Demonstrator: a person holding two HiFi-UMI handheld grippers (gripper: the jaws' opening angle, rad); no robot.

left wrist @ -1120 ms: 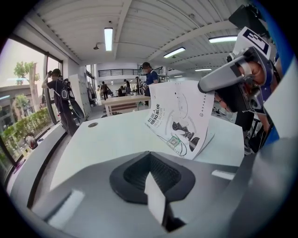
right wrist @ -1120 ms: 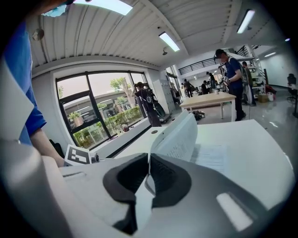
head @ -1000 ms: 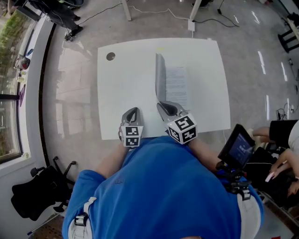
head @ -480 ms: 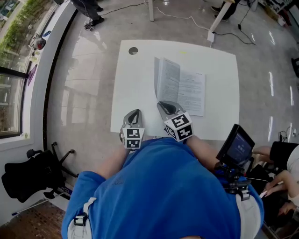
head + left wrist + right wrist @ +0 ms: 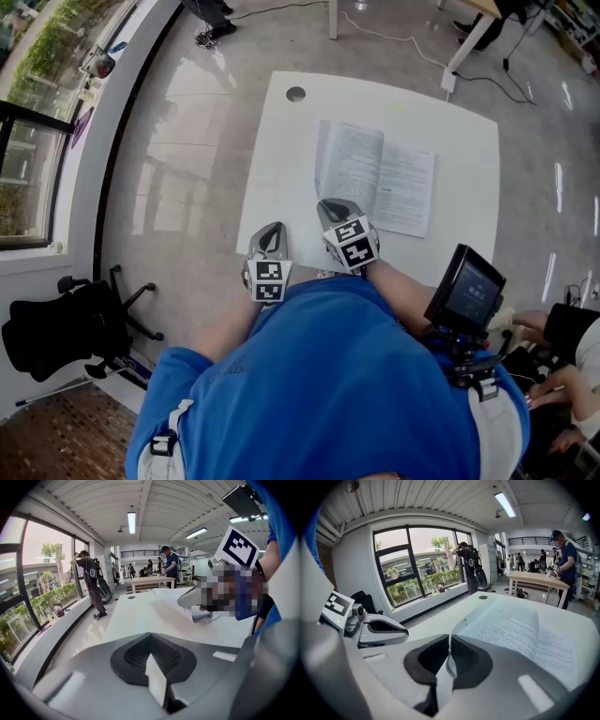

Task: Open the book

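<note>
The right gripper (image 5: 450,639) is pinching its jaws together on the near edge of the book's (image 5: 511,630) left-hand leaf (image 5: 499,620). Its own view is showing the thin sheet running up from between the dark pads and bowing over the printed pages. The head view is hiding that grip under the right gripper (image 5: 336,208) but is giving the layout. There the book (image 5: 380,178) is lying open on the right half of the white table (image 5: 281,159), with the left-hand leaf (image 5: 349,169) standing slightly raised and the right page lying flat. The left gripper (image 5: 151,637) is holding its jaws together on nothing, as its own view shows. In the head view the left gripper (image 5: 272,230) is hovering over the table's near-left corner, apart from the book. The right gripper view is catching the left gripper (image 5: 401,631) from the side, just beside the right one. Only the two gripper views are showing the room: tall windows (image 5: 417,564), a person (image 5: 89,583) standing by them and a wooden table (image 5: 534,581) farther back. A bare strip of table is lying open left of the book up to a round dark disc (image 5: 296,94) near the far-left corner. The book's near edge is sitting close to the table's near edge. Beyond the near-right corner a dark screen (image 5: 469,291) is standing close by the person's right arm.
</note>
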